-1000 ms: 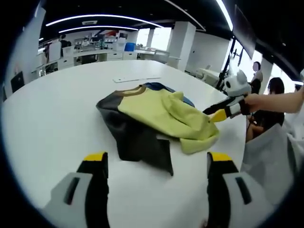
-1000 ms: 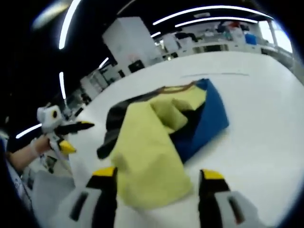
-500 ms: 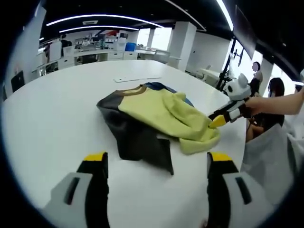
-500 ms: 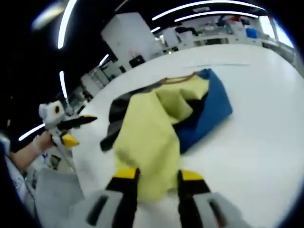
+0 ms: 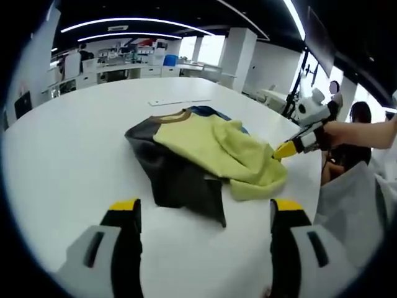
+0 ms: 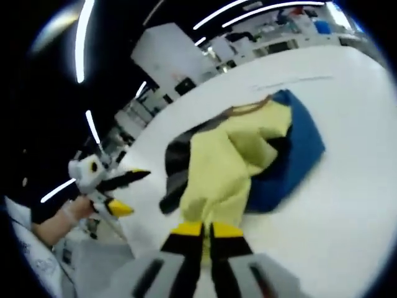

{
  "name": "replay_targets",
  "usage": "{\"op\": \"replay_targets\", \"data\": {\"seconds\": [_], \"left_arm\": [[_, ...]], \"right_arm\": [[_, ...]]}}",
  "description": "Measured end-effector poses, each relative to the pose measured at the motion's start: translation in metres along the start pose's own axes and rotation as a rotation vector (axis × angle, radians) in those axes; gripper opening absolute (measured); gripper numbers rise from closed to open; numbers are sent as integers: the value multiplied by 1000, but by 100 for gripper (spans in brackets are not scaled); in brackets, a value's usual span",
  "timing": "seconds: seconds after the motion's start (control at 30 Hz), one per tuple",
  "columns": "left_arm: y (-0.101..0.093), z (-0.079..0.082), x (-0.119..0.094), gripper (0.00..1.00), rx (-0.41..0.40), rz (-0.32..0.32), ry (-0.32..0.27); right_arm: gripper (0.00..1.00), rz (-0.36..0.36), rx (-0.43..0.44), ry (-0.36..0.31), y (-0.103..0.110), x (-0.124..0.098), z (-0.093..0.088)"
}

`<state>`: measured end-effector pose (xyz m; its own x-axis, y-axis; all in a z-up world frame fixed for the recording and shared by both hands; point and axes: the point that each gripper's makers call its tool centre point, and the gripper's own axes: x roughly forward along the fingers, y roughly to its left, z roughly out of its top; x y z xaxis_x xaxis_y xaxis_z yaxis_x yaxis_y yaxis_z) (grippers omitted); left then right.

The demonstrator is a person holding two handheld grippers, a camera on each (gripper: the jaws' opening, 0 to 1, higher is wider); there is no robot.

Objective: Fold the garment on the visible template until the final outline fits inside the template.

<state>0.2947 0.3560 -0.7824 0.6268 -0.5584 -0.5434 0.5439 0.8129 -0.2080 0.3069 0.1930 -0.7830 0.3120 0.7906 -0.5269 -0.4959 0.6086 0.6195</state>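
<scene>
A crumpled garment (image 5: 205,152) of yellow-green, dark grey and blue cloth lies on the white table (image 5: 68,155). In the left gripper view my left gripper (image 5: 205,205) stands open just short of its dark grey edge, with nothing between the jaws. My right gripper (image 5: 283,150) comes in from the right in a hand and meets the yellow corner. In the right gripper view my right gripper (image 6: 206,230) is shut on the yellow cloth (image 6: 217,180). The blue part (image 6: 291,155) lies to the right. The left gripper (image 6: 129,192) hovers open at the left.
Thin pale lines (image 5: 178,102) mark the table beyond the garment. A person (image 5: 360,121) sits past the table's right edge, with white fabric (image 5: 353,205) near the right edge of the view. Desks and pillars stand far behind.
My right gripper's jaws have come together on the yellow cloth's near edge, from wide open a second ago. The left gripper has stayed where it was, open.
</scene>
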Motion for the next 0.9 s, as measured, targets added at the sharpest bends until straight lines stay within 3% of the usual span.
{"op": "replay_targets", "data": {"seconds": [0.17,0.47,0.73,0.9], "left_arm": [[0,1,0,82,-3,3,-4],[2,1,-2,82,-8,8,-7],[6,-2,-6,82,-24,23,-13],[10,-2,-9,82,-33,34,-18]], "right_arm": [[0,81,34,-76,32,12,42],[0,85,-14,-121,43,51,108],[0,25,8,-147,31,82,128],[0,-13,0,-135,25,97,128]]}}
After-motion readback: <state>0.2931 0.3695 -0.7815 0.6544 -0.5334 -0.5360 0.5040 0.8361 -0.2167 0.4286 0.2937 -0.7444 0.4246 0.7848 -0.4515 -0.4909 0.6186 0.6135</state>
